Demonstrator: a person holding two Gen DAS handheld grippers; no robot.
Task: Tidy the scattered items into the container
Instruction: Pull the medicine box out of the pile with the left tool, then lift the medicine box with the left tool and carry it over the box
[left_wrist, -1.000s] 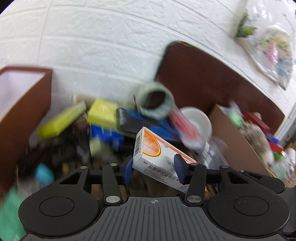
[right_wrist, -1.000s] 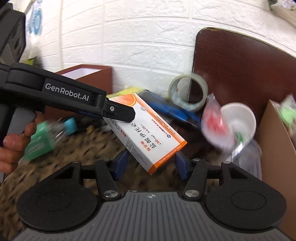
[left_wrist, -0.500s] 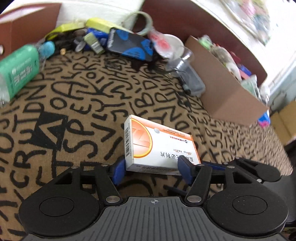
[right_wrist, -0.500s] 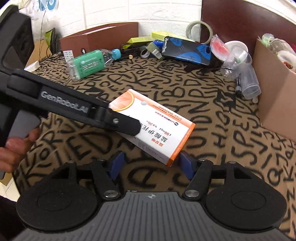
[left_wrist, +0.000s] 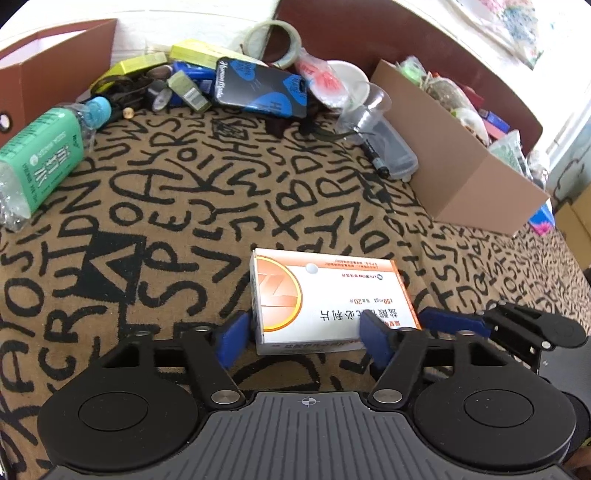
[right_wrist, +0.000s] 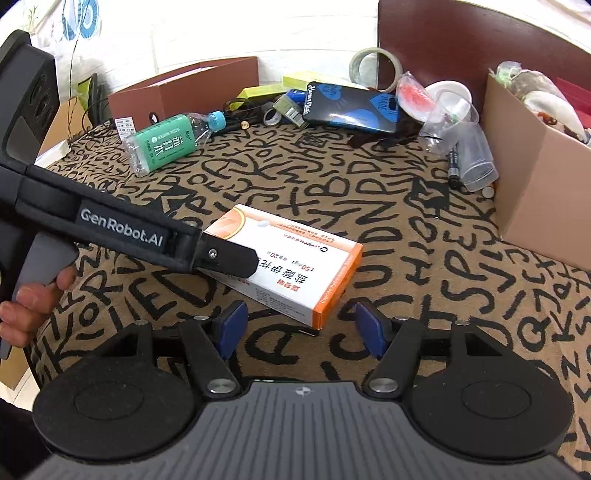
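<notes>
We are holding the white and orange medicine box (left_wrist: 325, 299) in the left gripper (left_wrist: 306, 334), its blue pads pressed against the box's two short sides near the end closest to us. The box is sitting low over the lettered brown cloth (left_wrist: 177, 206) that covers the surface; whether it is touching the cloth we cannot tell. In the right wrist view the same box (right_wrist: 295, 266) is lying at an angle in front of us, with the left gripper's black finger (right_wrist: 225, 258) crossing its near left corner.

We are keeping the right gripper (right_wrist: 301, 330) spread wide, with nothing between its blue pads; the box's orange corner is just ahead of the gap, apart from both pads.

The cardboard container (left_wrist: 469, 184) is standing to the right of the box, well apart from it, already holding a heap of packets. In the right wrist view its wall (right_wrist: 535, 206) is rising at the right edge.

Along the far side we are seeing the scattered items: a green-labelled bottle (left_wrist: 44, 158) lying on its side at the left, a blue and black case (left_wrist: 258, 88), a tape roll (left_wrist: 273, 40) leaning on the dark headboard, clear plastic cups (left_wrist: 380, 136) beside a black marker (left_wrist: 373, 155), and a brown box (left_wrist: 48, 70) in the left corner.
</notes>
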